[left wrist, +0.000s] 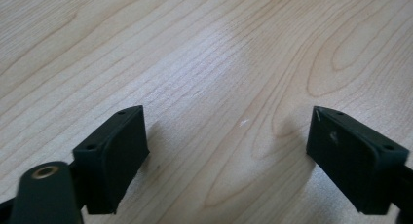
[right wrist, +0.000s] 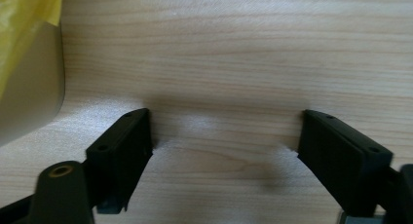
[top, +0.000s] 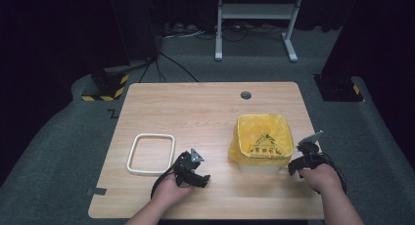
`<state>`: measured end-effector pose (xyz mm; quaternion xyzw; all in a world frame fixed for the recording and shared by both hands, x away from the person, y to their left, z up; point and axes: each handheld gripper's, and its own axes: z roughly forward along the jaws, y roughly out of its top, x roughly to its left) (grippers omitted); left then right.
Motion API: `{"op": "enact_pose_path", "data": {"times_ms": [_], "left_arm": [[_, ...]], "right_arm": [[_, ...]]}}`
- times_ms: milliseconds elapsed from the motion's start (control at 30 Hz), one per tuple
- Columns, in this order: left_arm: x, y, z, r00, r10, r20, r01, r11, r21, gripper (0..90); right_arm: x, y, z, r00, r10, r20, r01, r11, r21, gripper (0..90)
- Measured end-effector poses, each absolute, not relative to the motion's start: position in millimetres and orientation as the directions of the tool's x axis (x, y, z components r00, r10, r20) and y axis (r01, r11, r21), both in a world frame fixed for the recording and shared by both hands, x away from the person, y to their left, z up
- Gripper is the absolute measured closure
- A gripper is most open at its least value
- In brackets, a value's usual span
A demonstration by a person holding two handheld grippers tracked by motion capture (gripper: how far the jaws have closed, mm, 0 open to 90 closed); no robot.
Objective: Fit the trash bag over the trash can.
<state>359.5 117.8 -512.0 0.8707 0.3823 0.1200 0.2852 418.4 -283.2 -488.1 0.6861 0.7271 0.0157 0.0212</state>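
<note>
two grippers rest low on the tabletop (top: 205, 117) in the high view: left gripper (top: 192, 170) at 3 o'clock of the white frame (top: 151, 153), right gripper (top: 304, 159) at 3 o'clock of the yellow-lined bin (top: 263, 143). left gripper view: fingers (left wrist: 114, 156) spread, gripping nothing. right gripper view: fingers (right wrist: 124, 153) spread over bare wood, bin at 10 o'clock.

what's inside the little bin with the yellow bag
The bin is lined with a yellow bag bearing black print; its edge folds over the rim and hangs down the left side. No item is visible inside. The bag covers the bin's inner walls and floor.
</note>
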Motion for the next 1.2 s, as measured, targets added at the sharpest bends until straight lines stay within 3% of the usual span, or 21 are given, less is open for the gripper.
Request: {"op": "enact_pose_path", "data": {"times_ms": [233,667,767,1200], "left_arm": [[362.6,119.0,-522.1,0.647,0.763,0.001,0.580,-0.493,0.648,0.7],[358.9,121.0,-527.5,0.626,0.780,-0.001,0.558,-0.447,0.700,0.4],[358.4,121.2,-527.5,0.623,0.782,0.000,0.558,-0.446,0.700,0.5],[359.0,121.0,-527.5,0.627,0.779,0.000,0.557,-0.448,0.700,0.4]], "right_arm": [[429.0,-280.3,-491.4,-0.053,0.998,-0.015,0.998,0.053,-0.019,10.8],[427.5,-279.6,-491.9,-0.066,0.998,-0.013,0.998,0.066,-0.014,9.5],[426.4,-281.1,-488.5,-0.055,0.998,-0.004,0.998,0.055,-0.033,14.2],[418.2,-290.9,-393.2,0.011,1.000,-0.012,1.000,-0.011,0.002,21.1]]}}
